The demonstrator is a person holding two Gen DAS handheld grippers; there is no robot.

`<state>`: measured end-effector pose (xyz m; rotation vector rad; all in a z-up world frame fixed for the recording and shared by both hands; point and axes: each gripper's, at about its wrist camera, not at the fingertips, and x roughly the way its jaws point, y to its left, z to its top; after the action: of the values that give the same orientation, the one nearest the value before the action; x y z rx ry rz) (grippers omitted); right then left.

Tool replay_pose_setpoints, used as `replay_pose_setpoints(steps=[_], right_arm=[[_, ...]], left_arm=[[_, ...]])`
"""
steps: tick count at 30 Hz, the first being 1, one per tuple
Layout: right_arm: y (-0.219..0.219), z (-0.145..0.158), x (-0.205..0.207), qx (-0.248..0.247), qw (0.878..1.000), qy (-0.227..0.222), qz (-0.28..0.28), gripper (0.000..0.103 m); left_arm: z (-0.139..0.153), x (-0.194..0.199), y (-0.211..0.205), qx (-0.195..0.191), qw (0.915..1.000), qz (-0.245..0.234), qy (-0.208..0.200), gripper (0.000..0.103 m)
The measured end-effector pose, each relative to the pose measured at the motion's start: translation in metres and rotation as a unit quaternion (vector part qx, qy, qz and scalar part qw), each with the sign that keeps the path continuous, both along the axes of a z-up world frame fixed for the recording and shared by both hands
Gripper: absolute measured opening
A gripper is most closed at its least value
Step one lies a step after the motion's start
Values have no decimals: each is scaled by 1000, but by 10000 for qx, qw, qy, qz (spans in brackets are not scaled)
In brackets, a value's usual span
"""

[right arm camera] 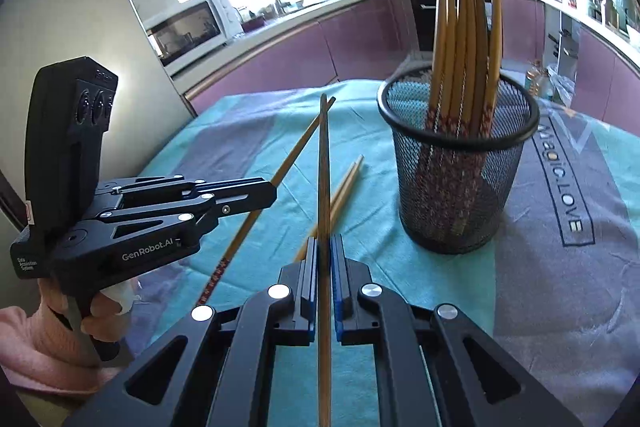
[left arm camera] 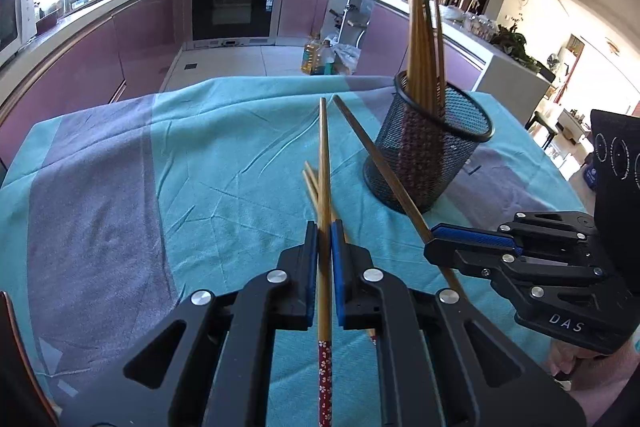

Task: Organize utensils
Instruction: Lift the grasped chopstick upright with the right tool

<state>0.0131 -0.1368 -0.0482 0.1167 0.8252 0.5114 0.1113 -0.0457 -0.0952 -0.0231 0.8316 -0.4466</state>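
Observation:
In the left wrist view my left gripper (left arm camera: 324,231) is shut on a bamboo chopstick (left arm camera: 325,163) with a red flowered handle, tip pointing away. At the right, my right gripper (left arm camera: 434,237) grips a darker chopstick (left arm camera: 372,155) that slants toward the black mesh cup (left arm camera: 432,155). In the right wrist view my right gripper (right arm camera: 324,243) is shut on that chopstick (right arm camera: 324,167), and the left gripper (right arm camera: 272,193) holds its chopstick (right arm camera: 296,147) crossing behind. The mesh cup (right arm camera: 456,179) holds several chopsticks upright. Two loose chopsticks (right arm camera: 348,179) lie on the cloth below both grippers.
A teal and grey cloth (left arm camera: 180,167) covers the table; its far edge drops to the kitchen floor. Purple cabinets, an oven (left arm camera: 234,7) and a microwave (right arm camera: 188,27) stand beyond. Oil bottles (left arm camera: 316,59) sit on the floor. A hand in a pink sleeve (right arm camera: 48,339) holds the left gripper.

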Motion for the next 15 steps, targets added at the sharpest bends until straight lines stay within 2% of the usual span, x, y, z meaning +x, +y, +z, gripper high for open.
replay_pose_setpoints(steps=[15], right_arm=[[-20, 26, -16, 259, 9991, -344, -13, 6]], left_arm=[[37, -25, 3, -274, 9987, -250, -358, 8]])
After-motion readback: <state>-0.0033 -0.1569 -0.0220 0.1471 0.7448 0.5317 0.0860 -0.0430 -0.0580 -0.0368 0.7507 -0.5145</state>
